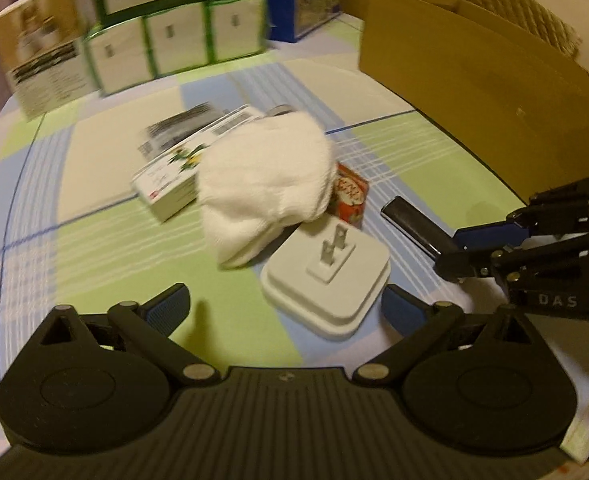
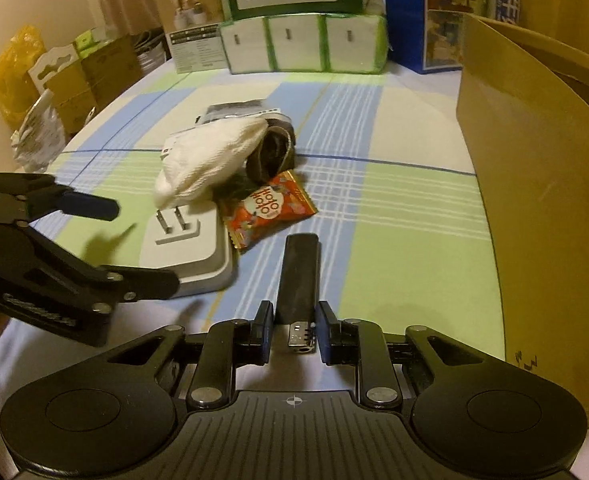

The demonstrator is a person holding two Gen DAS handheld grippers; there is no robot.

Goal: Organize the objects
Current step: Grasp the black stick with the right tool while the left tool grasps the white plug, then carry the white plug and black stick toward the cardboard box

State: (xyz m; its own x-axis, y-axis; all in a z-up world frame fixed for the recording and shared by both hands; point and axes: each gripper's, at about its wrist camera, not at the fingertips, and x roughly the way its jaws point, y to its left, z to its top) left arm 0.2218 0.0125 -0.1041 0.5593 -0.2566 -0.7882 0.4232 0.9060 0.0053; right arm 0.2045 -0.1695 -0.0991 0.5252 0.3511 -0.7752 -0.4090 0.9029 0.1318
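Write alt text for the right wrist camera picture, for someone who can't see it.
The right gripper is closed on a black lighter above a checked tablecloth. To its left lie a white plug adapter, a red snack packet and a white sock, with the open left gripper beside the adapter. A cardboard box stands at right.

A black lighter, white plug adapter prongs-up, red snack packet, white sock clustered together.
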